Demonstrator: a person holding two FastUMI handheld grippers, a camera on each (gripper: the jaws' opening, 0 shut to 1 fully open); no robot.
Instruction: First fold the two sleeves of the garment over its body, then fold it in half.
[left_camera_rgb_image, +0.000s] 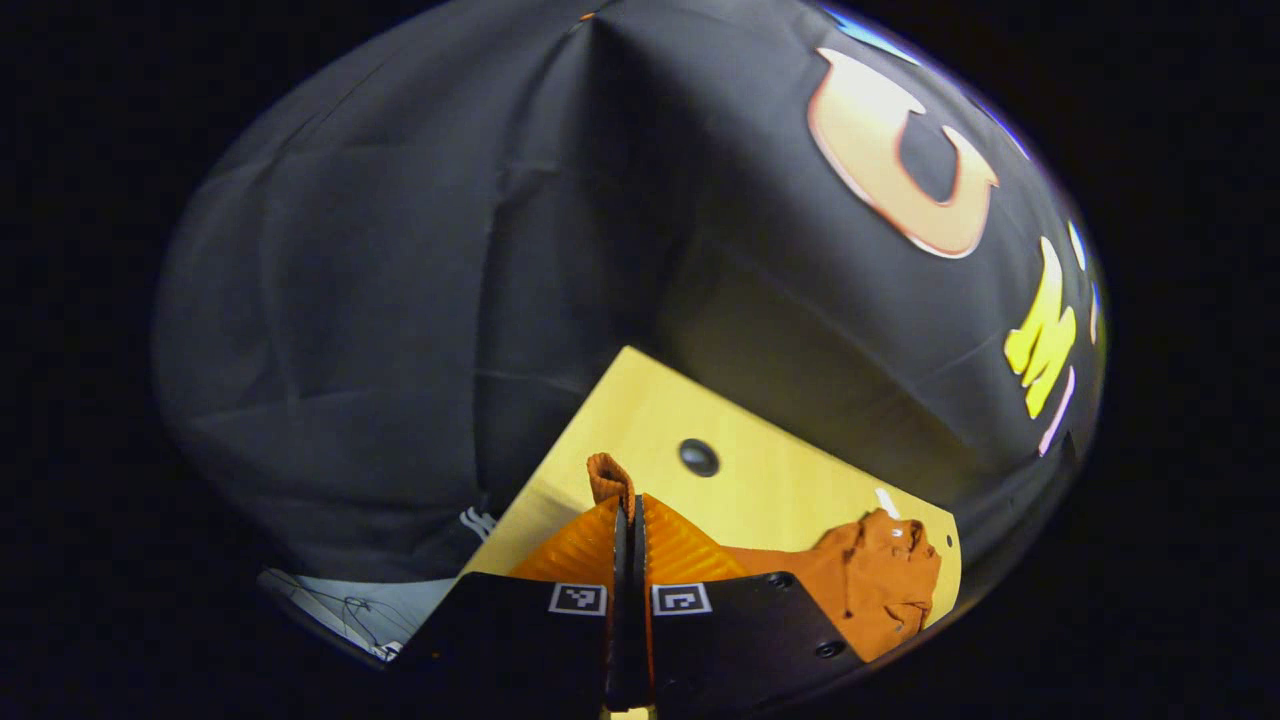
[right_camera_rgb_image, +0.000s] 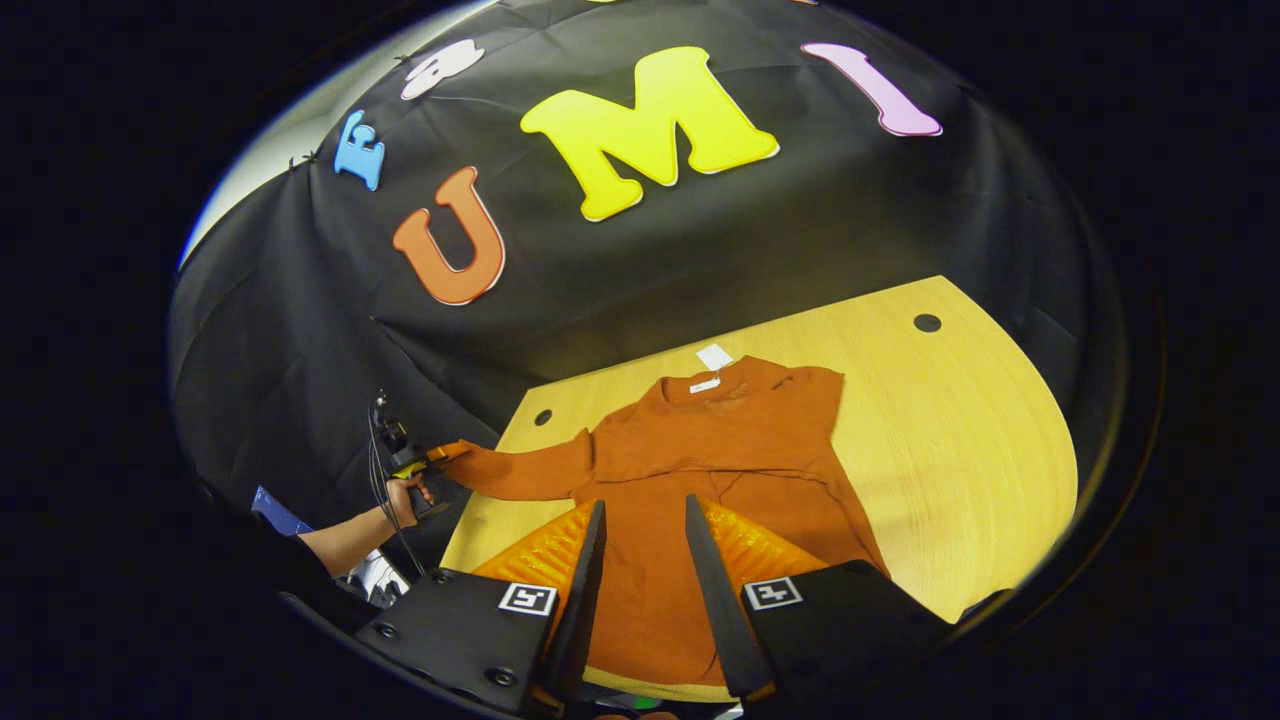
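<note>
The garment (right_camera_rgb_image: 720, 450), one rust-coloured long-sleeved top, lies flat on the table (right_camera_rgb_image: 960, 420) with its collar toward the booth wall and its hem toward the person. One sleeve (right_camera_rgb_image: 760, 475) already lies folded across the body. The other sleeve (right_camera_rgb_image: 525, 470) stretches straight out past the table's edge, its long axis running sideways away from the body, and its cuff (left_camera_rgb_image: 607, 475) is pinched in the left claw (left_camera_rgb_image: 630, 520), whose two fingers are closed on the fabric. In the right gripper view that left claw (right_camera_rgb_image: 440, 455) shows beyond the table's corner, held by a hand (right_camera_rgb_image: 403, 500). The body therefore lies inward from the left claw, along the sleeve's own line, so the fold most likely calls for carrying the cuff back across toward the chest.

The right claw (right_camera_rgb_image: 645, 520) hangs above the hem with its fingers spread and nothing between them; it is nearer the body, the left nearer the unfolded sleeve.

Counted: one garment, two sleeves, two claws, two round holes (right_camera_rgb_image: 927, 323) in the table, and one white tag (right_camera_rgb_image: 715, 357) by the collar.
</note>
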